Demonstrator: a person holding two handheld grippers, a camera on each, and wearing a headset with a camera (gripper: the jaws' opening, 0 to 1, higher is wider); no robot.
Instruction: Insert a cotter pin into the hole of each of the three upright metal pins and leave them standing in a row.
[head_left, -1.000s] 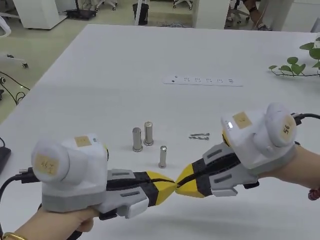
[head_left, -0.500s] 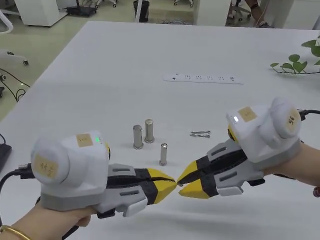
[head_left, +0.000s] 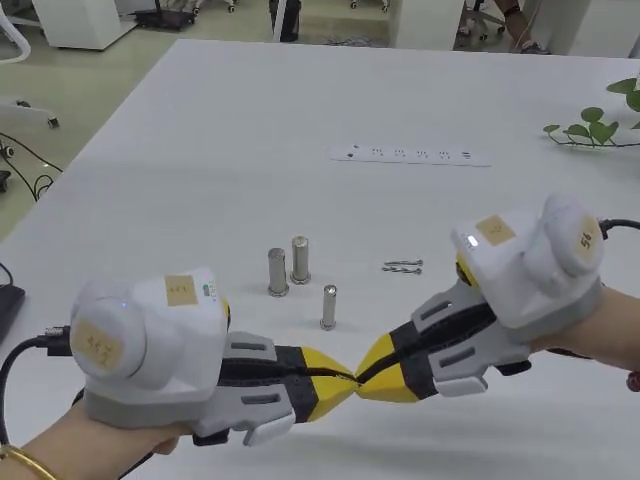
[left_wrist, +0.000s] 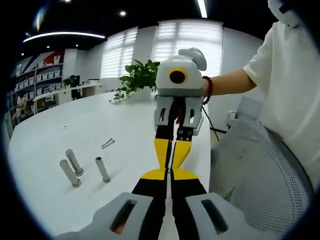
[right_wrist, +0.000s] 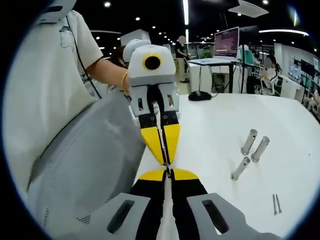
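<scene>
So, nothing is done on the task yet, as far as I can judge.

- Left gripper (head_left: 340, 382): jaws pressed together, nothing between them. Right gripper (head_left: 368, 372): the same, closed and empty. The two sets of yellow tips meet nose to nose at the near edge of the table (head_left: 200, 150), in front of the person. Both gripper views show the opposing gripper head-on, tips touching.
- Three metal pins stand upright in mid-table, beyond the grippers. The far pair, left pin (head_left: 277, 272) and right pin (head_left: 300, 260), stand just beside each other. The third pin (head_left: 328, 307) stands alone, nearer and to the right. That makes a loose triangle, not a row.
- I see no cotter pin through any of them. The cross holes are too small to make out.
- Cotter pins (head_left: 402, 267) lie flat on the table, right of the metal pins and apart from them. Two thin pieces are visible side by side. I can't tell whether a third is among them.
- A power strip (head_left: 410, 155) lies further back and a plant (head_left: 598, 128) sits at the far right. Both are clear of the work.

Left to do: all three insertions, each needing a cotter pin picked up and threaded. Then the lone near pin has to be lined up with the other two.
</scene>
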